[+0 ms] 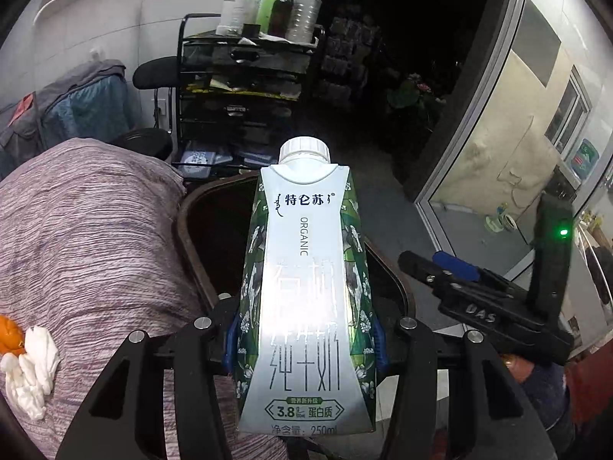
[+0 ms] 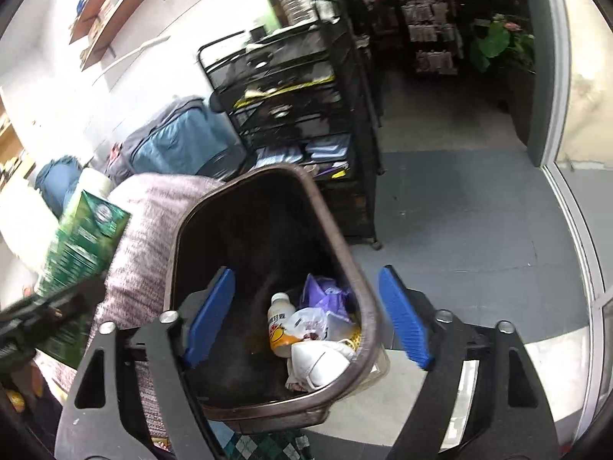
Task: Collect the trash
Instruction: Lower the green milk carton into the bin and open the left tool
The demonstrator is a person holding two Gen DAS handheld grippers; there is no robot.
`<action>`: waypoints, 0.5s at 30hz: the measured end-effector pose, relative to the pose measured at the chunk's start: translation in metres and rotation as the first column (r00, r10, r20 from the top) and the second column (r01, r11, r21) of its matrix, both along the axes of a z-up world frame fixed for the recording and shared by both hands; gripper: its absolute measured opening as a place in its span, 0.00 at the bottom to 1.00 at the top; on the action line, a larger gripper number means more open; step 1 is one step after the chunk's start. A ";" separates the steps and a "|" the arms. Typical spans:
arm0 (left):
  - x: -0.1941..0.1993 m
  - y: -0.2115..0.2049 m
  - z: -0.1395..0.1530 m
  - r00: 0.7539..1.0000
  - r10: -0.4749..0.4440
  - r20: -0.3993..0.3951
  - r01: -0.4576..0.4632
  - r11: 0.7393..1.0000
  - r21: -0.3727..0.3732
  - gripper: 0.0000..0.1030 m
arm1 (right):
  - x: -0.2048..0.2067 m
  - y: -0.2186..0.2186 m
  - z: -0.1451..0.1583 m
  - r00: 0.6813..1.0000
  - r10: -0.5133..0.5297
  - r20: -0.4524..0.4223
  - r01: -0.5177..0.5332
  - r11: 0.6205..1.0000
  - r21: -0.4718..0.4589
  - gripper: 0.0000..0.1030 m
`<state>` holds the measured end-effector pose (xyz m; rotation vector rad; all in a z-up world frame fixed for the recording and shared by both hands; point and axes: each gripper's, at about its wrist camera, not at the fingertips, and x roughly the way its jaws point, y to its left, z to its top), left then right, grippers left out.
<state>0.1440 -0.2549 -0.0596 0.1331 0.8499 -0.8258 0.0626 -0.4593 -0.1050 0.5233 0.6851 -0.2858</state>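
Observation:
My left gripper [image 1: 304, 341] is shut on a green and white milk carton [image 1: 306, 287], its blue pads pressing both sides low on the carton. The carton stands upright, cap away from me, over the near rim of a brown bin [image 1: 187, 230]. In the right wrist view the carton [image 2: 84, 237] shows at the left edge. My right gripper [image 2: 306, 306] hangs open over the bin [image 2: 337, 237], nothing between its fingers. Inside lie a small drink bottle [image 2: 281, 322], a white mask [image 2: 318, 360] and a purple bag [image 2: 325, 291]. White tissue [image 1: 30, 364] and orange peel [image 1: 9, 335] lie on the cloth at left.
A striped purple-grey cloth [image 1: 95, 230] covers a bulky seat left of the bin. A black wire cart [image 1: 245, 88] with bottles on top stands behind the bin. A glass door [image 1: 498, 153] runs along the right. Grey floor [image 2: 459, 211] lies right of the bin.

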 end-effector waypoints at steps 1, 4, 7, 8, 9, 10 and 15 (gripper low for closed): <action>0.001 -0.004 -0.002 1.000 0.000 -0.001 0.000 1.000 0.006 0.48 | -0.003 -0.003 0.000 1.000 -0.008 0.003 0.008 1.000 0.003 0.77; 0.007 -0.013 -0.009 1.000 -0.007 -0.027 0.007 1.000 0.017 0.48 | -0.010 -0.011 0.001 0.999 -0.038 0.009 0.038 0.999 0.004 0.77; 0.012 -0.022 -0.015 0.999 -0.006 -0.032 0.008 0.999 0.042 0.48 | -0.015 -0.019 0.000 0.998 -0.064 0.007 0.064 0.998 0.015 0.77; 0.013 -0.026 -0.018 0.999 -0.007 -0.032 0.008 0.999 0.053 0.48 | -0.017 -0.021 -0.001 0.997 -0.071 0.005 0.071 0.997 0.016 0.78; 0.015 -0.028 -0.020 0.999 -0.007 -0.036 0.009 0.998 0.058 0.48 | -0.018 -0.022 -0.002 0.997 -0.075 0.001 0.075 0.997 0.018 0.78; 0.016 -0.031 -0.022 0.999 -0.008 -0.042 0.010 0.998 0.062 0.48 | -0.019 -0.024 -0.003 0.997 -0.079 -0.003 0.079 0.997 0.020 0.78; 0.022 -0.040 -0.030 0.999 -0.002 -0.050 0.006 0.996 0.089 0.48 | -0.019 -0.027 -0.003 0.996 -0.085 -0.003 0.085 0.996 0.023 0.78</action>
